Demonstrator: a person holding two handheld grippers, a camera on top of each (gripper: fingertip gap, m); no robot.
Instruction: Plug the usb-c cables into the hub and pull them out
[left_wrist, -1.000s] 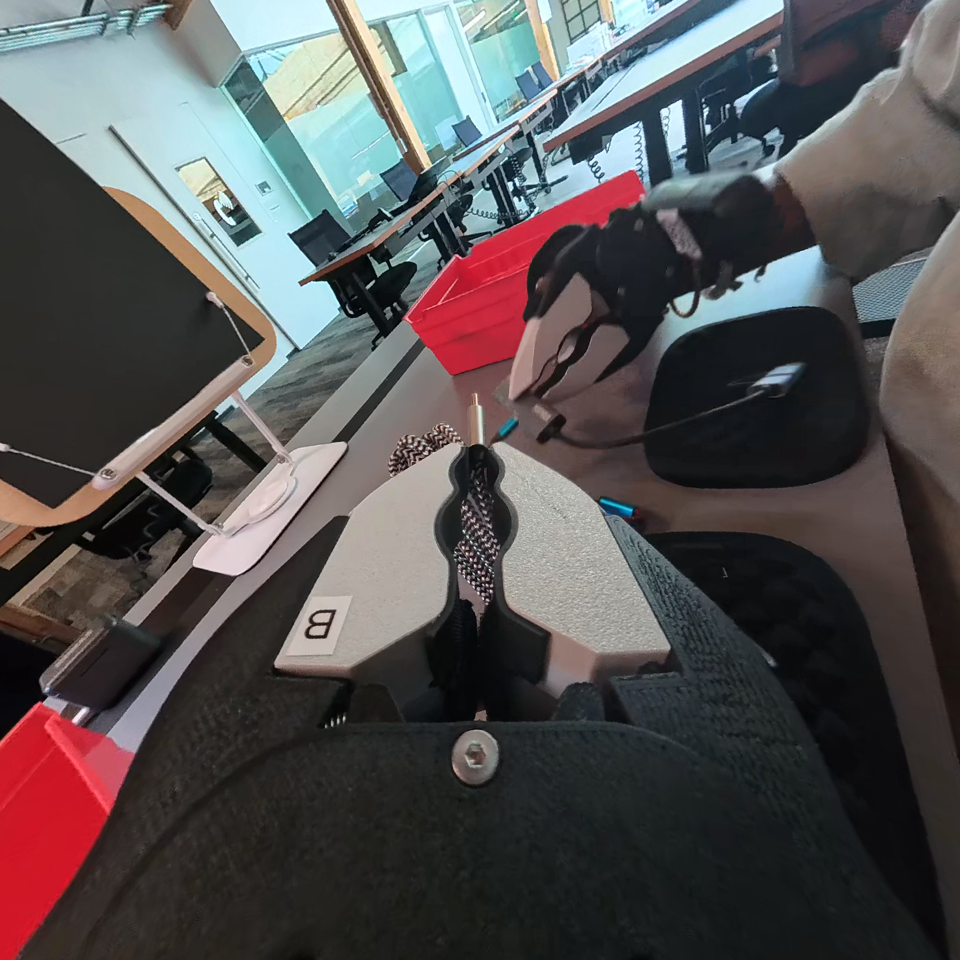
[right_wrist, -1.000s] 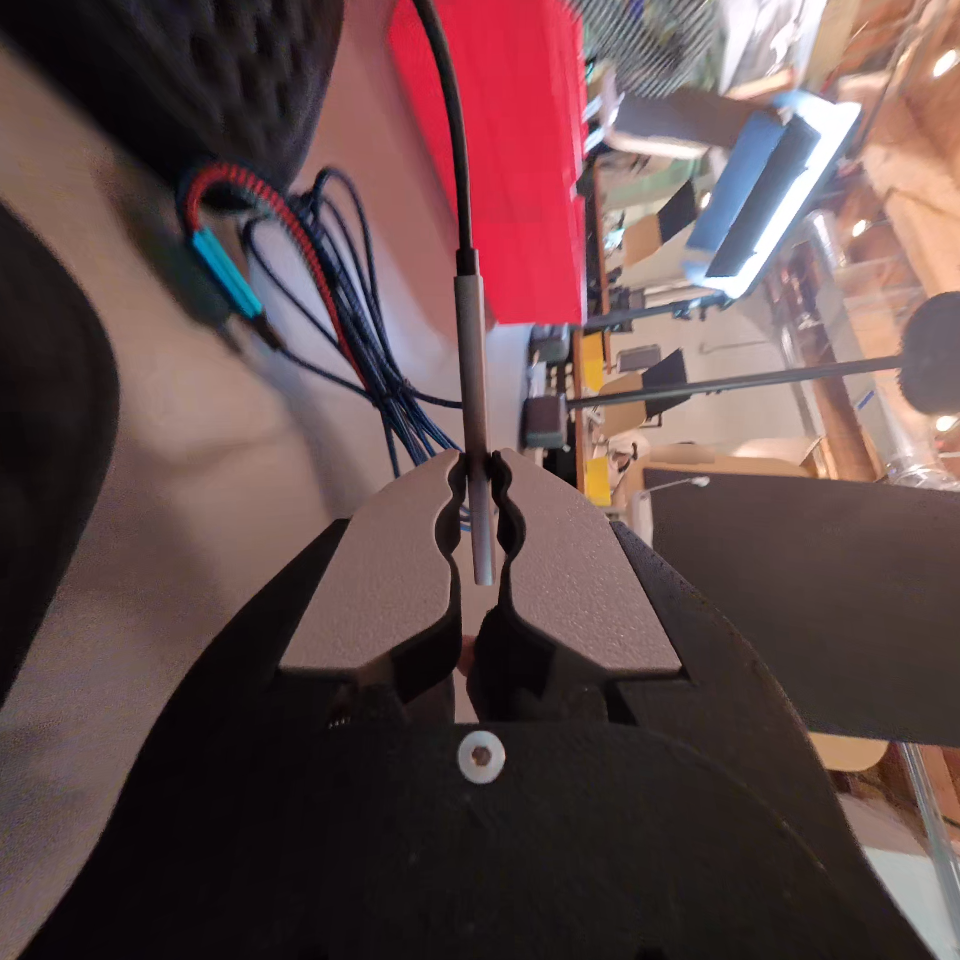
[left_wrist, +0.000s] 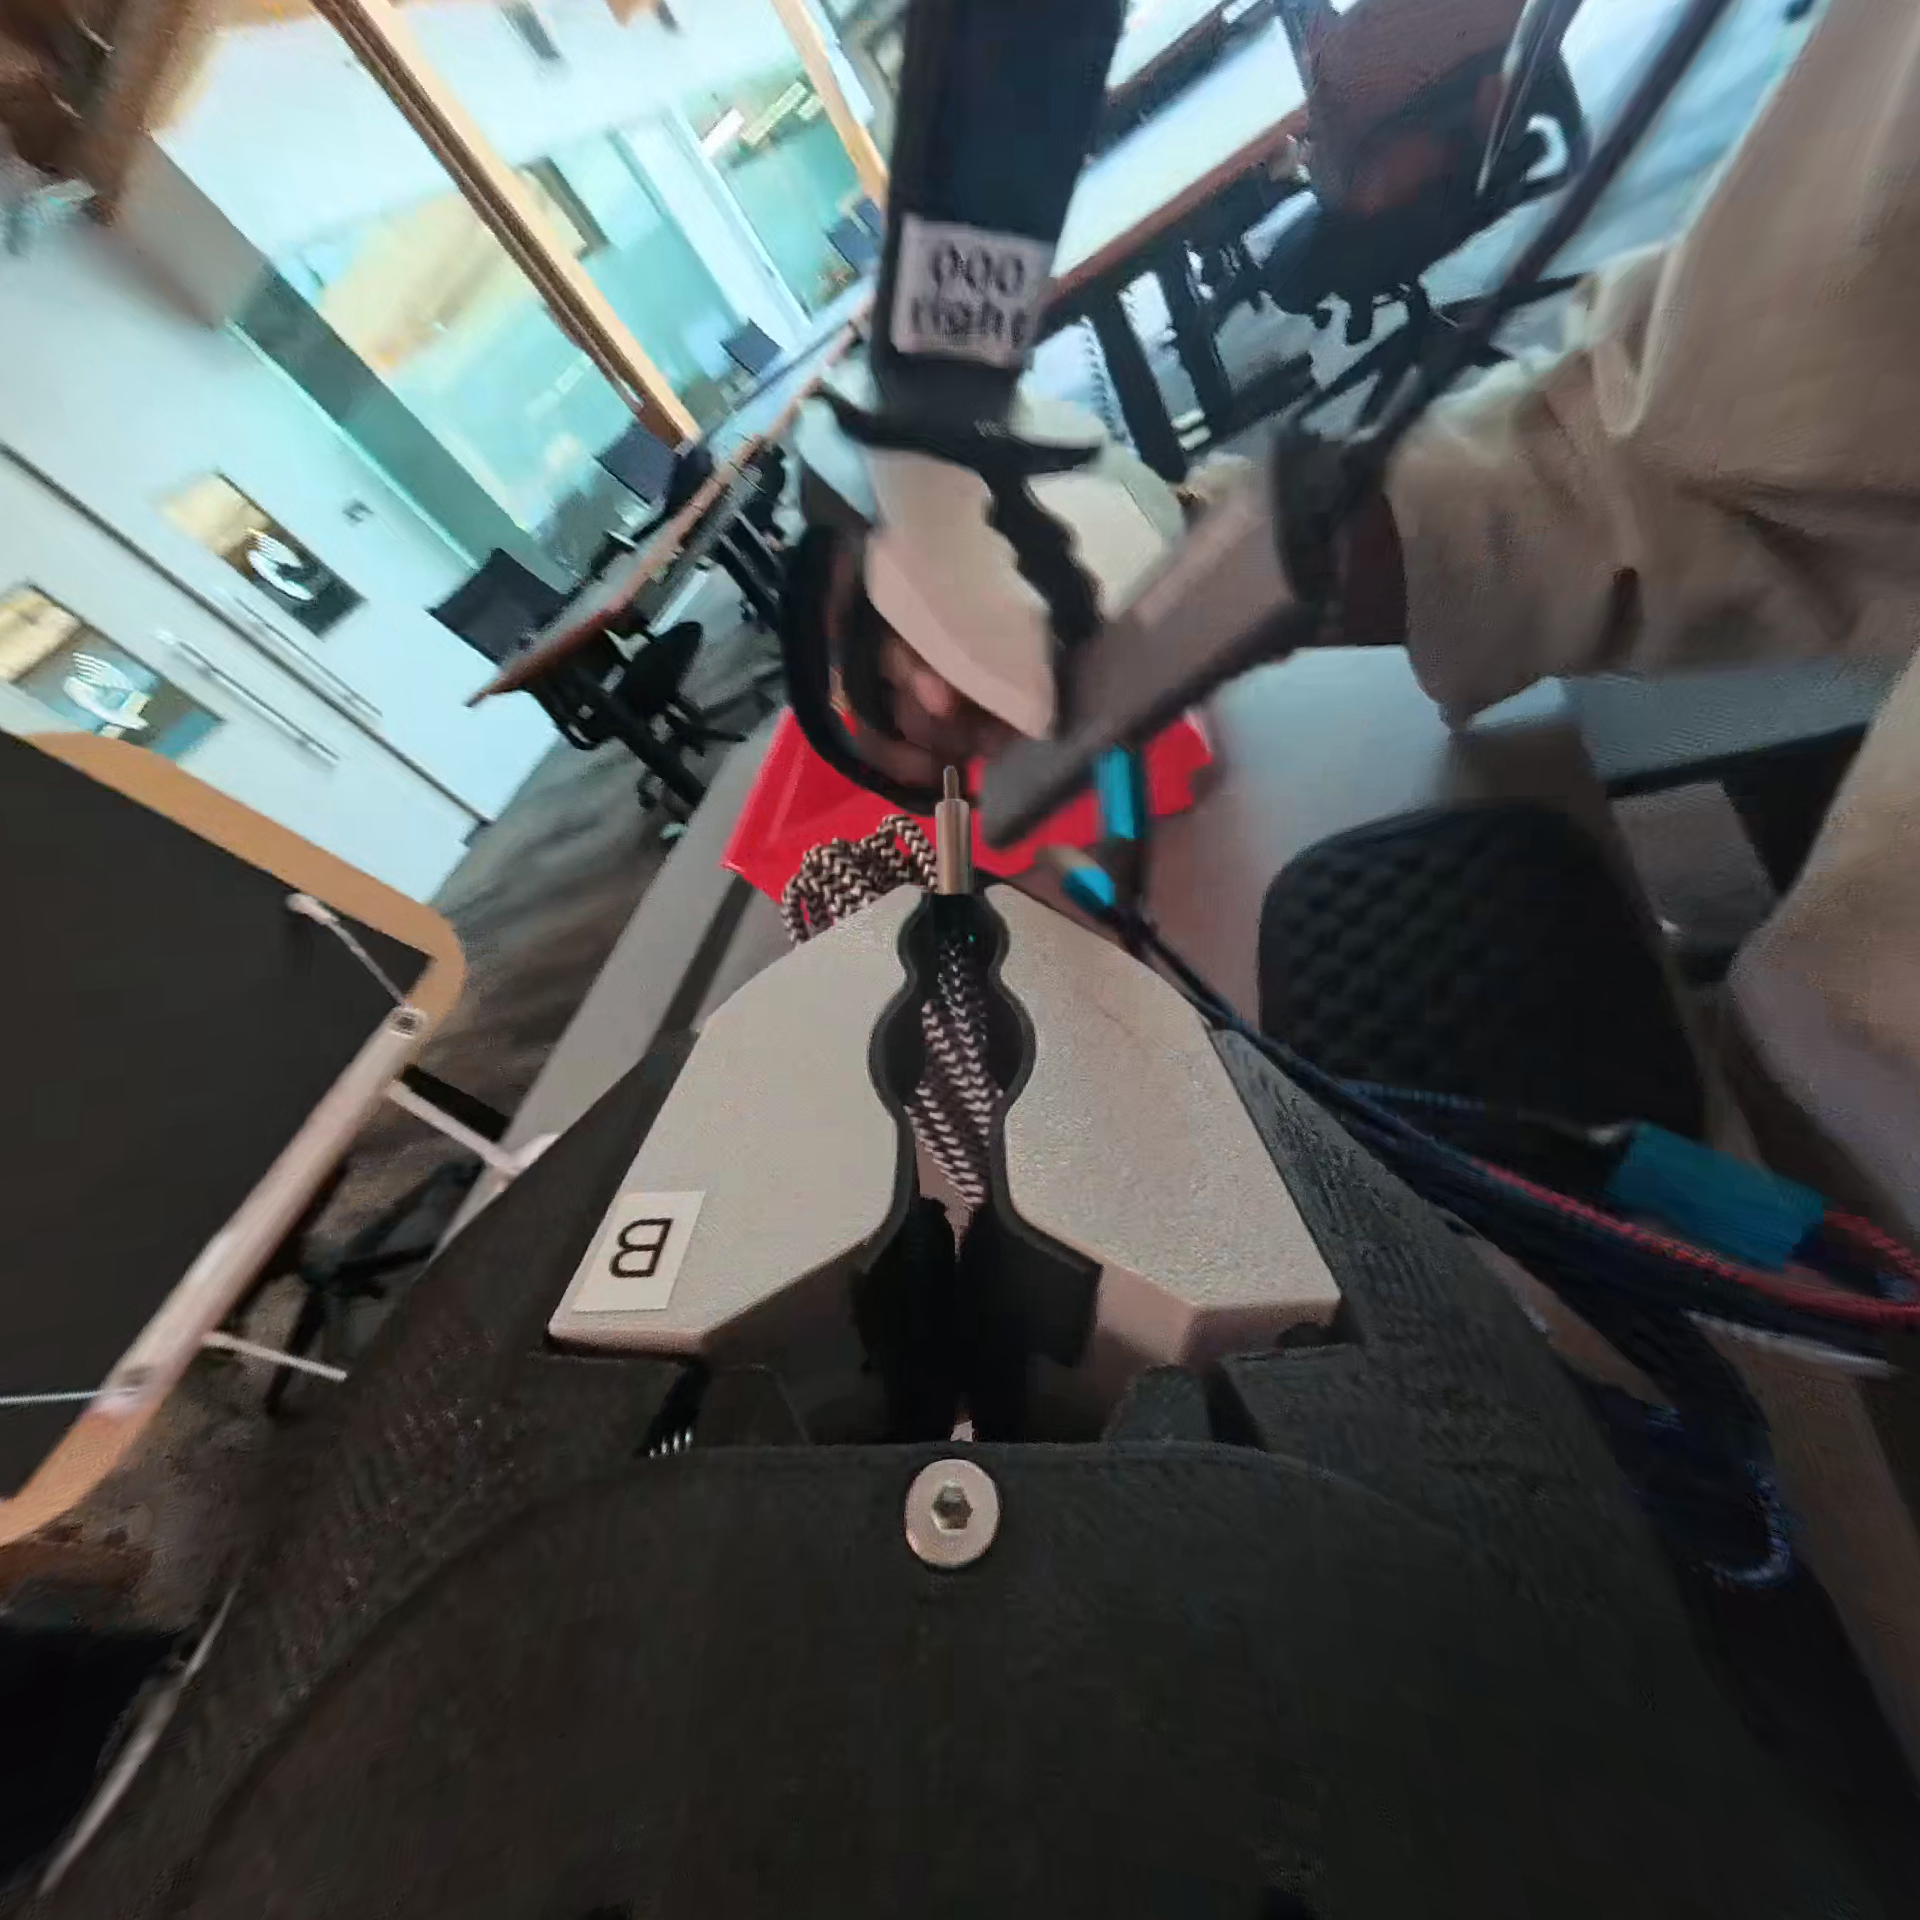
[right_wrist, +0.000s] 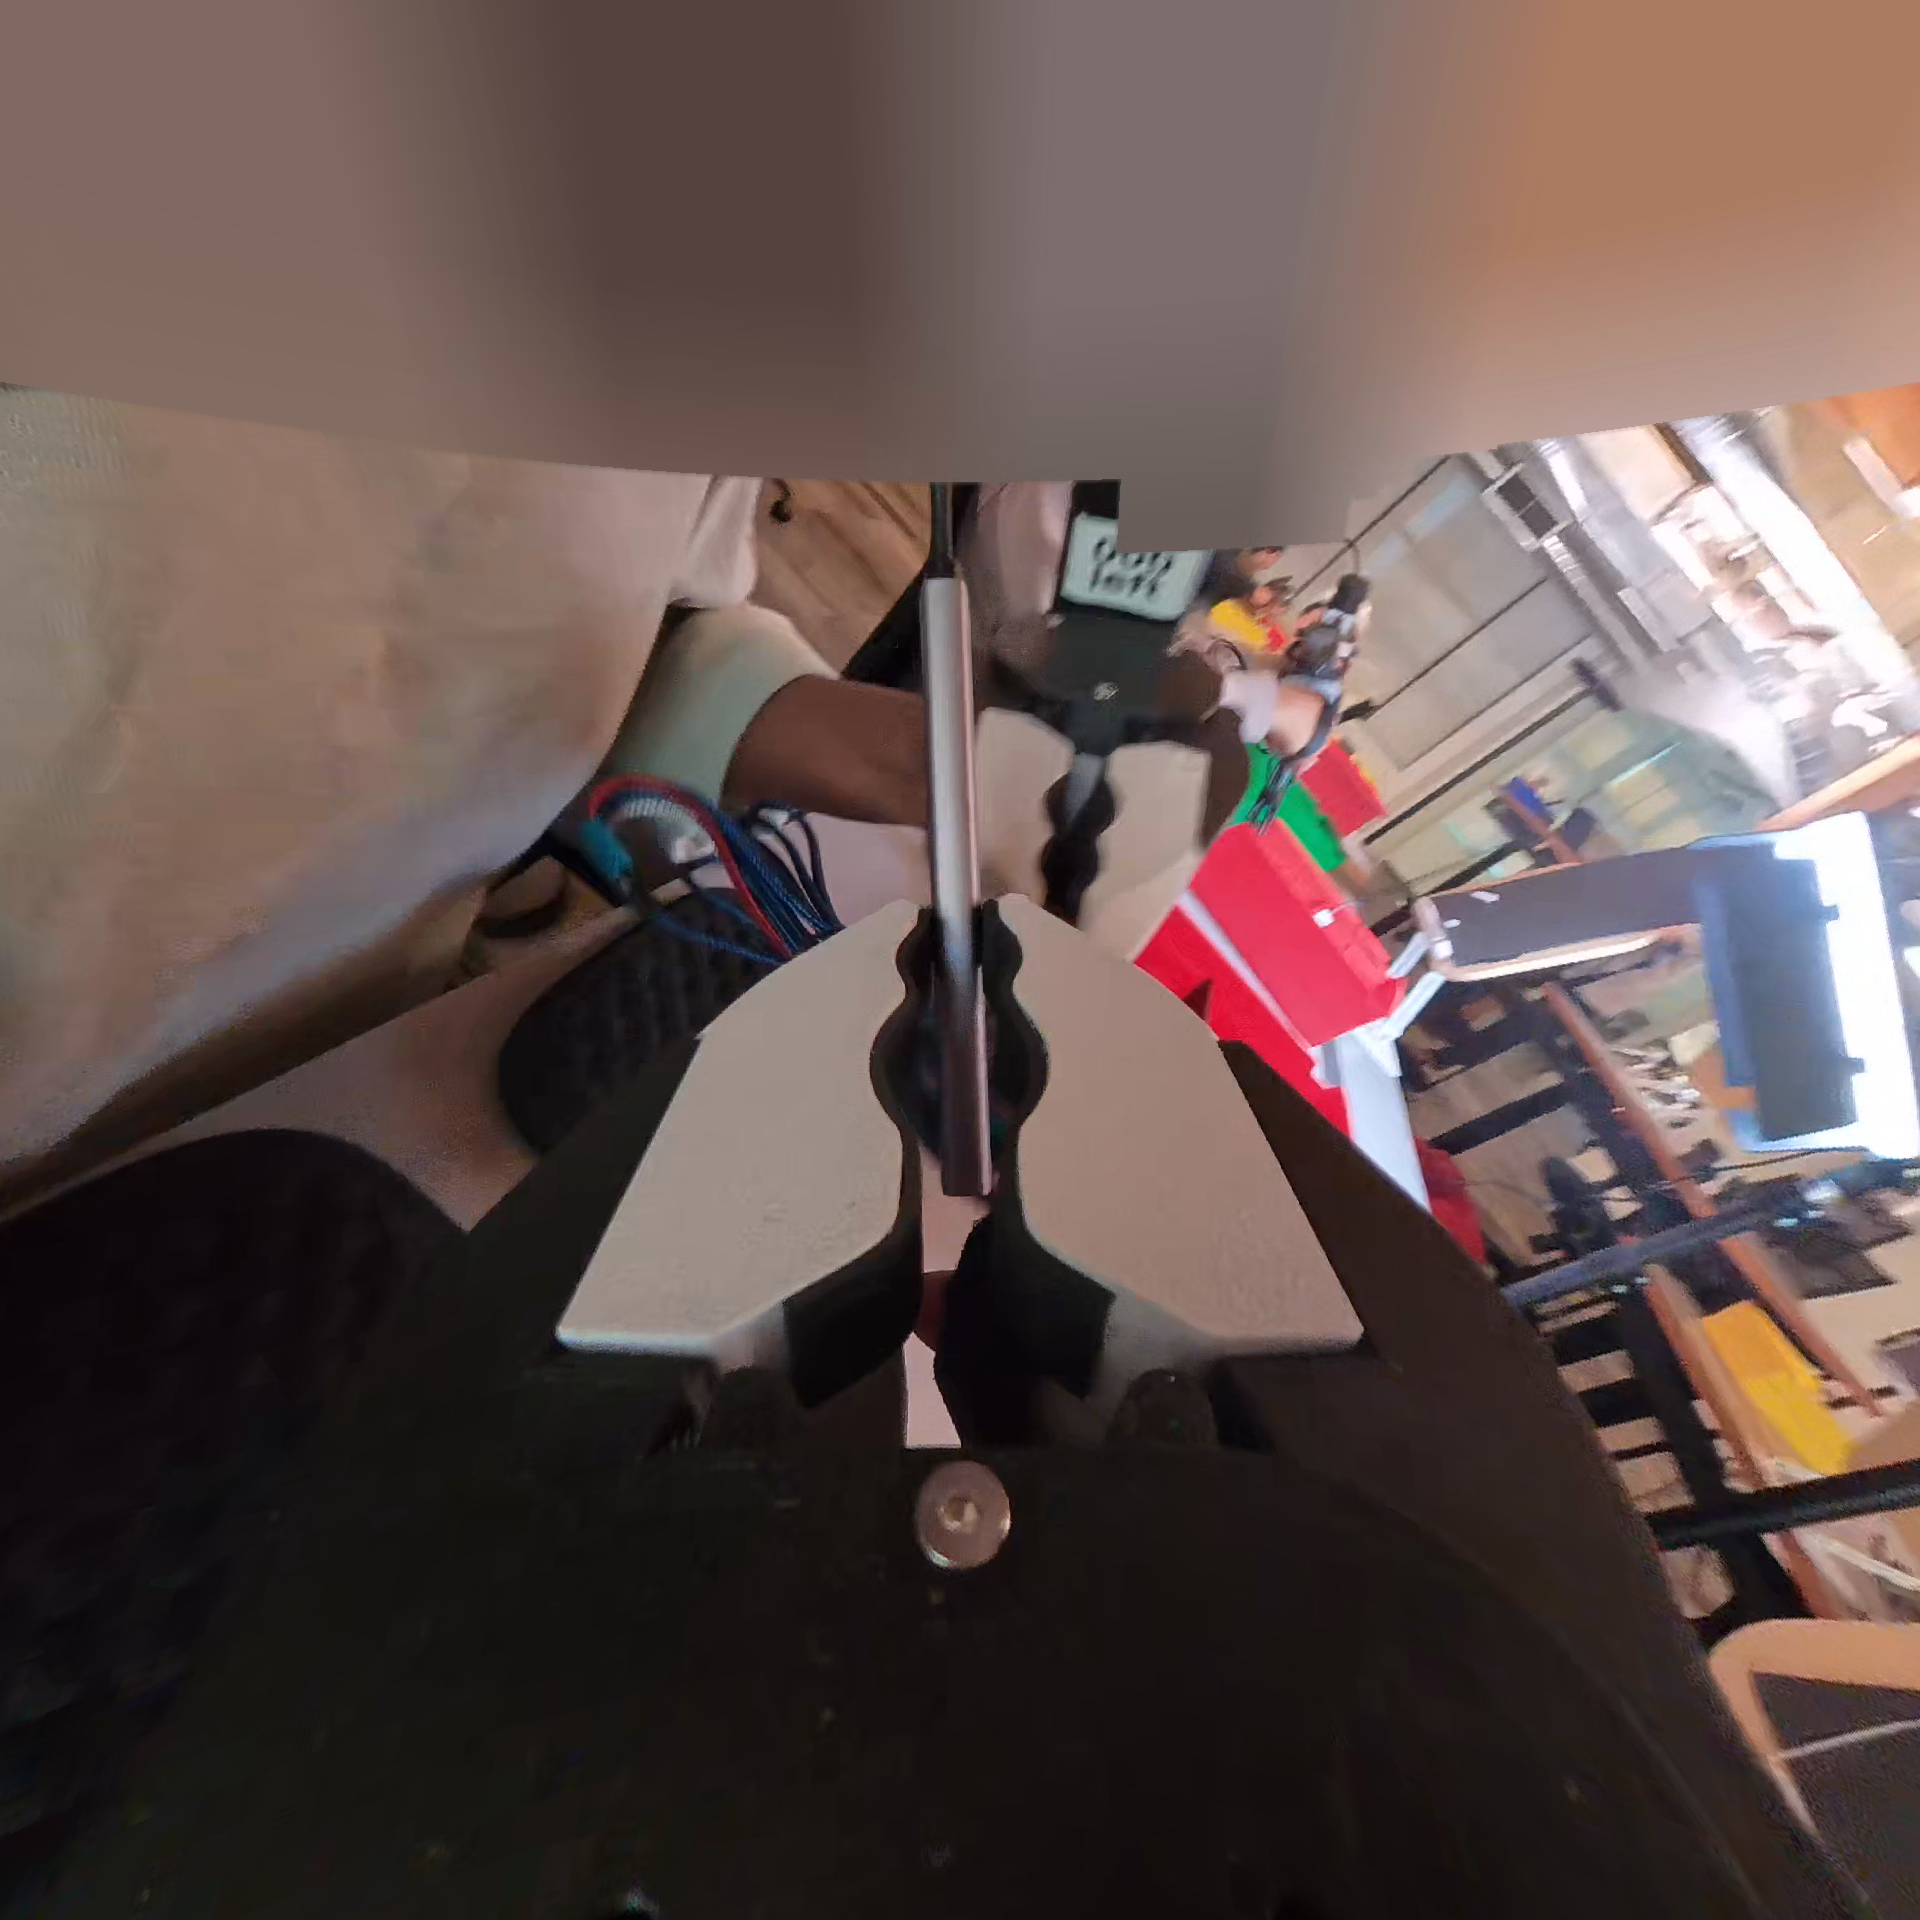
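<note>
In the left wrist view the left gripper (left_wrist: 953, 914) is closed on a braided black-and-white cable (left_wrist: 951, 1049), which runs along the wavy slot between the two grey, grainy fingers (left_wrist: 790, 1132); its thin metal plug (left_wrist: 950, 831) sticks out past the tips, in the middle of the frame. Just above the plug hangs the right gripper (left_wrist: 1049, 717), blurred, pointing down, and it covers most of the red bin (left_wrist: 800, 821) behind it. At the right, a bundle of blue and red cables (left_wrist: 1558, 1174) with a teal connector lies over a black, dimpled pad (left_wrist: 1455, 935) on the grey worktop (left_wrist: 1330, 748). A beige sleeve (left_wrist: 1662, 416) fills the upper right. In the right wrist view the right gripper (right_wrist: 958, 925) is clamped on a slim, smooth, silver hub (right_wrist: 951, 790), which stands along the slot and reaches up in the centre of the frame, where a black cord leaves its far end. It partly hides the left gripper (right_wrist: 1070, 904) behind it. Whether the plug touches the hub, I cannot tell.
</note>
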